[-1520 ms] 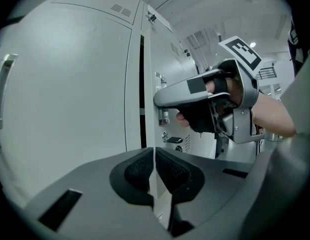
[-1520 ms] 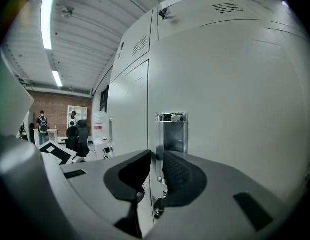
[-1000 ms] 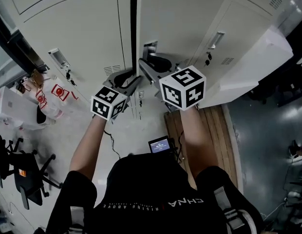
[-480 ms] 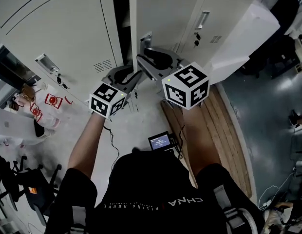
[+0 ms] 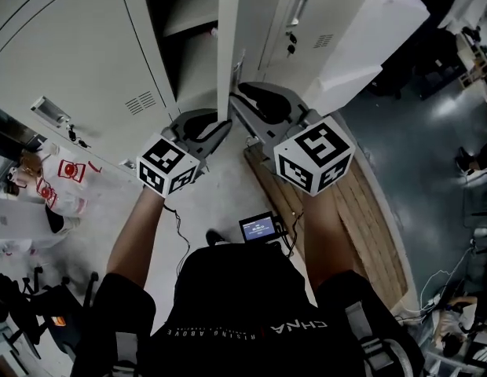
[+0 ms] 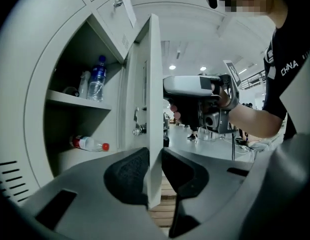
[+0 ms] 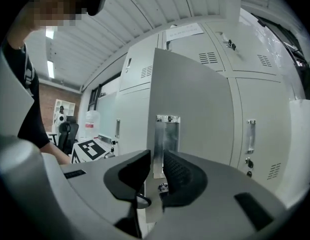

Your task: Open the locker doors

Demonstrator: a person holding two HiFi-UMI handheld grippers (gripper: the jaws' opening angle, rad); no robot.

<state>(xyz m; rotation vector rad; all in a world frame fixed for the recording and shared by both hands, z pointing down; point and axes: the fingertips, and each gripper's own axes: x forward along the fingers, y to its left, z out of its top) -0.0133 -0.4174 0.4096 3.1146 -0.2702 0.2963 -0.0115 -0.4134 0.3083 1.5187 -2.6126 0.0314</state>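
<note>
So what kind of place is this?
Probably a workplace locker area: a wall of grey metal lockers, water bottles shelved in the open one, an office chair nearby.

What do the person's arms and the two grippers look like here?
The left gripper and right gripper have grey moulded bodies with black ribbed pads. Each carries a white cube with black square markers. The person wears a black short-sleeved shirt with white lettering.

Upright bottle (image 6: 96, 79) at 10 o'clock, red-capped bottle (image 6: 87, 144) lying at 8. Head view: lit screen (image 5: 258, 228) at 6, wooden boards (image 5: 361, 218) at 4.
</note>
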